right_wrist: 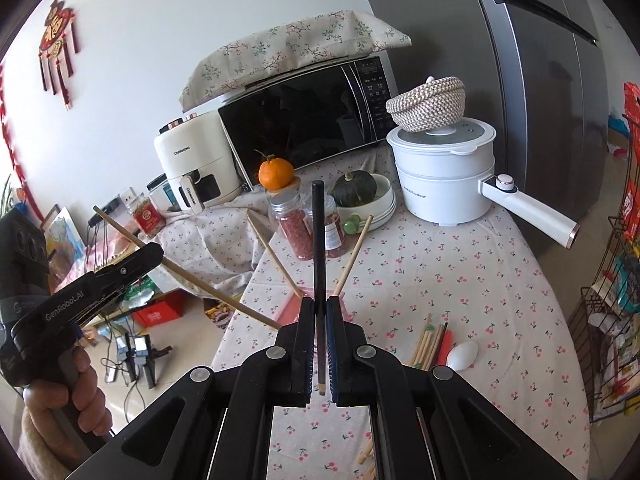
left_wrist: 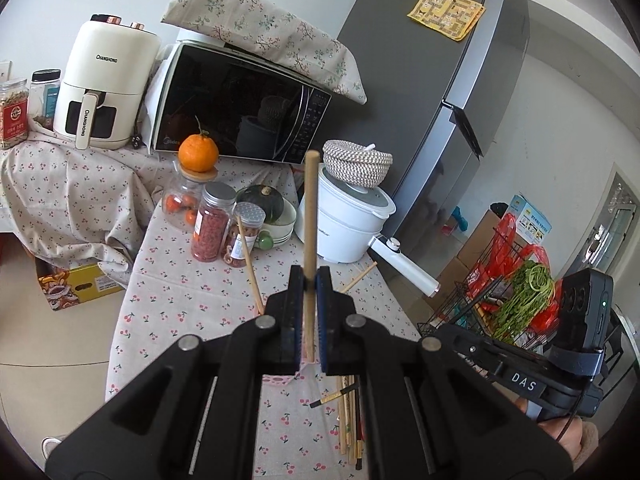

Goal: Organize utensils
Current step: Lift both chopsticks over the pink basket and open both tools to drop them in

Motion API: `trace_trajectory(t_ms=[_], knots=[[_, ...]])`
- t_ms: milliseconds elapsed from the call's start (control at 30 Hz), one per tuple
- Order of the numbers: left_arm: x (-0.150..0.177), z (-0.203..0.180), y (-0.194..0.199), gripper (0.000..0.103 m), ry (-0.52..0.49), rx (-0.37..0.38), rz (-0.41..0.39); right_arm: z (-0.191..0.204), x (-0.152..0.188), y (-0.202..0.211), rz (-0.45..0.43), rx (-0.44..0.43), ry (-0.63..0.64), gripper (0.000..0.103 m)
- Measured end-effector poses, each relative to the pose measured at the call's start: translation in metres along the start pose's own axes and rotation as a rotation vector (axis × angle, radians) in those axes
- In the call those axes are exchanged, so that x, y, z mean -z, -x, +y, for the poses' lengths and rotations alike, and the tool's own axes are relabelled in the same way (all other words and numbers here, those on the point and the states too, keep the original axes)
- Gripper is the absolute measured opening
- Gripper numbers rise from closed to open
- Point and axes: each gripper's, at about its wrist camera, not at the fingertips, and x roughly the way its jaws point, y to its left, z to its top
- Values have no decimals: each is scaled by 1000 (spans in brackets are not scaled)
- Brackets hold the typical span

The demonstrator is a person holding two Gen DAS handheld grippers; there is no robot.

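Observation:
In the left wrist view my left gripper point(left_wrist: 310, 280) is shut on a light wooden chopstick point(left_wrist: 311, 208) that sticks up past its jaws. In the right wrist view my right gripper point(right_wrist: 319, 305) is shut on a black chopstick point(right_wrist: 318, 240), also pointing up. The left gripper point(right_wrist: 154, 254) shows at the left there, its wooden chopstick point(right_wrist: 208, 284) slanting across. Two wooden chopsticks point(right_wrist: 274, 254) lean out of a pink holder point(right_wrist: 310, 292) just beyond the right jaws. Several loose chopsticks point(right_wrist: 430, 340) and a white spoon point(right_wrist: 462, 354) lie on the cherry-print tablecloth point(right_wrist: 460, 280).
At the back of the table stand a white electric pot point(right_wrist: 444, 184) with a woven basket point(right_wrist: 428, 106) on it, jars point(right_wrist: 294, 226), an orange point(right_wrist: 276, 174) and a pumpkin in a bowl point(right_wrist: 354, 190). Microwave point(right_wrist: 304, 120), air fryer point(right_wrist: 192, 160) and fridge point(right_wrist: 540, 100) stand behind. A wire rack point(left_wrist: 508, 300) holds greens.

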Motion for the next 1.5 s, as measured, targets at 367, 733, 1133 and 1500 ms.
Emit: trace_trajectory(t_ms=[367, 733, 1133, 1500], knots=[[-3, 7, -16, 7, 21, -52, -78, 2, -9, 11, -37, -13, -15, 5], [8, 14, -65, 7, 23, -136, 33, 9, -30, 11, -127, -22, -47, 5], [11, 23, -74, 38, 45, -126, 78, 9, -37, -23, -160, -14, -65, 5], [20, 37, -62, 45, 53, -167, 160, 5, -26, -79, -58, 37, -74, 5]])
